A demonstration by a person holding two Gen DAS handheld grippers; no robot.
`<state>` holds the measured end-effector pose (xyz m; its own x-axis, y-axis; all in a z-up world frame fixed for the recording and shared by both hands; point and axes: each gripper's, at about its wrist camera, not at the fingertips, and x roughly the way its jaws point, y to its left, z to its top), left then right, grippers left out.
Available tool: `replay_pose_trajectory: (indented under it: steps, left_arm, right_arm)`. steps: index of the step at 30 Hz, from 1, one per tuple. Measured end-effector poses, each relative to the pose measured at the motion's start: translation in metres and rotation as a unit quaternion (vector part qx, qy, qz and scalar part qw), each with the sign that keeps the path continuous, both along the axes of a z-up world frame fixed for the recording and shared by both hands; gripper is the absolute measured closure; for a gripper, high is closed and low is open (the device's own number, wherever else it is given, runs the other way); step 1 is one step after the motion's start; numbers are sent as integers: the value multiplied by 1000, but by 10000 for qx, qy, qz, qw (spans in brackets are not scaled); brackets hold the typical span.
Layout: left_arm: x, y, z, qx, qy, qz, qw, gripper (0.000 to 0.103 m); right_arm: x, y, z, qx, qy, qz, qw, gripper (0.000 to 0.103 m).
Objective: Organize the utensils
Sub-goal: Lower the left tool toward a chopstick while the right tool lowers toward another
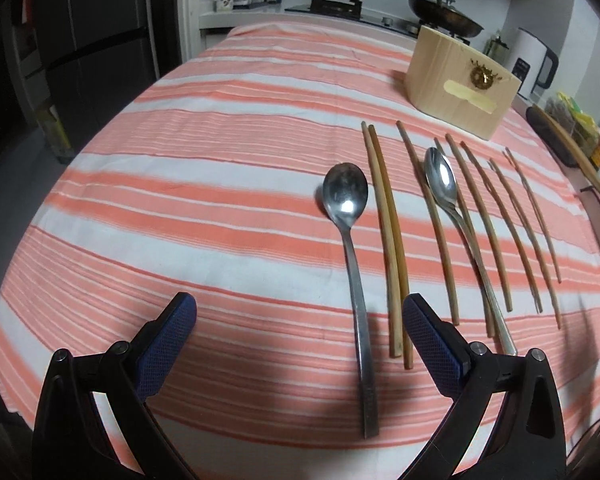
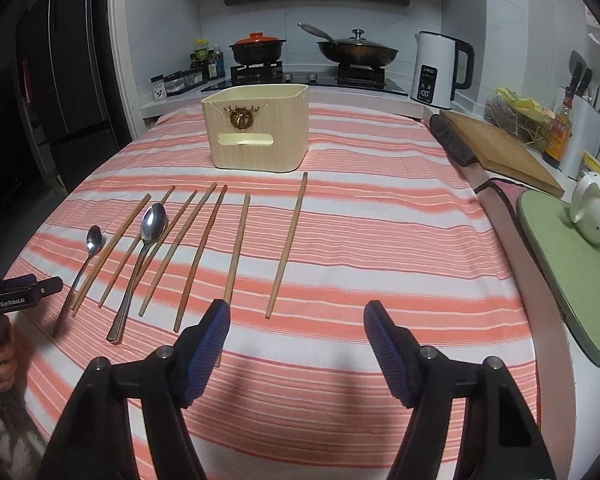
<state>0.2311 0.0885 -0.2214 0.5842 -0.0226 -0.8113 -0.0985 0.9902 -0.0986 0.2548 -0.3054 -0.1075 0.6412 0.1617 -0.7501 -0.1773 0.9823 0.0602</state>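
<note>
The left gripper (image 2: 24, 294) is cut off by the right wrist view's left edge (jaws unseen there); the right-hand finger (image 1: 432, 344) hides one chopstick's (image 1: 400, 264) near end

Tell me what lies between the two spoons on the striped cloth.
A pair of chopsticks, side by side, lies between the left spoon and the right spoon, plus a single chopstick nearer the latter. The left wrist view shows it best.

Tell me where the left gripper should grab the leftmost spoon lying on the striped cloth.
Probably mid-handle. The leftmost spoon lies flat, bowl away, its thin straight handle running toward the open left gripper. Come straight down with fingers straddling the handle; the neighbouring chopstick pair lies close on the right, so stay narrow.
</note>
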Motion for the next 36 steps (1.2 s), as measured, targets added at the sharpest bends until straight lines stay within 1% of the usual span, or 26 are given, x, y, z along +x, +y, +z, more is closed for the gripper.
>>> replay_pose_trajectory:
  steps: [2,4,6,8,9,11,14,19,21,23,26,30,32,33,35,36]
  left_arm:
    - [6,-2,-2,69,32,10,10000,1]
    - [12,-4,-4,79,61,-14,9999,1]
    - [15,-6,-6,192,72,-15,9998,1]
    - [17,-6,-7,286,89,25,9995,1]
    - [18,-4,-8,276,101,42,9996,1]
    - [19,-1,-7,236,117,82,9996,1]
    - [16,-1,-8,255,102,57,9996,1]
    - [20,-5,-20,528,214,54,9984,1]
    - [22,-1,-22,487,241,95,9985,0]
    - [23,2,-21,578,251,105,9980,0]
    - [21,4,-20,717,230,68,9971,0]
    - [20,9,-19,726,279,35,9970,0]
    - [22,10,-18,720,301,-40,9969,1]
    - [23,9,-18,694,301,-110,9971,1]
    - [28,6,-15,552,239,-369,9975,1]
    - [32,2,-14,480,185,-492,9975,1]
  right_arm:
    - [11,1,-1,93,128,99,9998,33]
    - [24,5,-5,56,246,198,9995,35]
    - [38,10,-13,-38,335,277,9990,41]
    - [54,13,-24,-19,510,260,9984,42]
    - [60,13,-29,29,575,237,9981,43]
    - [68,14,-36,15,648,201,9977,50]
    - [65,17,-43,15,668,202,9976,51]
    - [49,21,-57,53,689,209,9974,52]
    - [49,22,-61,35,647,195,9977,52]
    - [50,19,-64,127,661,159,9976,59]
    - [50,19,-65,201,679,190,9973,60]
    - [52,25,-69,161,739,290,9967,62]
    - [54,29,-76,77,850,319,9958,73]
    - [53,31,-76,-23,754,291,9967,75]
    - [52,30,-77,-177,728,195,9970,90]
    - [52,28,-77,-174,712,132,9972,93]
